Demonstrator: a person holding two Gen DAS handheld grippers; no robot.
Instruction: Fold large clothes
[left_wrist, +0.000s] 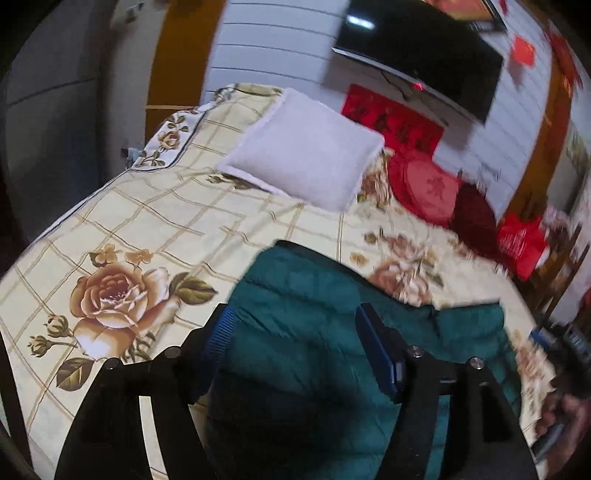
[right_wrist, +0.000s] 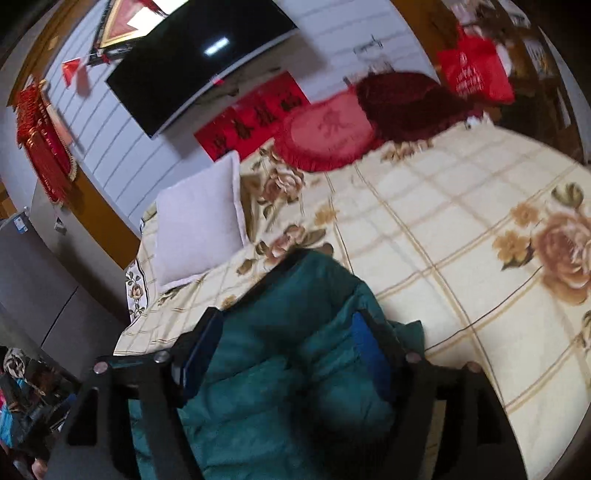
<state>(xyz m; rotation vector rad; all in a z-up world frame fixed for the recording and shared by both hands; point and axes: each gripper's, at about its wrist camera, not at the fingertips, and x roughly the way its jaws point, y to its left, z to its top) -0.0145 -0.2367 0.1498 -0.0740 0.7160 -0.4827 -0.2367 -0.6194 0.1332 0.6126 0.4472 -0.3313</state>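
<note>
Partly folded, judging by the doubled layers: teal jacket (left_wrist: 314, 332) on the bed (left_wrist: 147, 221) short of the pillow (left_wrist: 306, 151), between wide-open left tool (left_wrist: 295, 332) and right tool (right_wrist: 288, 332), neither gripping; final folds left.

Nothing fully legible, motion blur kills it. Red banner (right_wrist: 255, 114) on the wall below the TV (right_wrist: 199, 62), at the bed's head edge: a row of dark Chinese characters, can't tell which ones; same banner (left_wrist: 393, 122) in the left view, equally smeared. Round red cushion (right_wrist: 327, 131) at the bed's head edge carries one large character in its centre, tone-on-tone, unreadable; same cushion (left_wrist: 430, 190) in the left view. Red bag (right_wrist: 474, 70) beyond the bed's far corner has pale print lines, too small to read. Red bag (left_wrist: 521, 240) in the left view likewise. Small blue-and-white sticker (right_wrist: 19, 223) on the grey cabinet (right_wrist: 40, 280), illegible.
</note>
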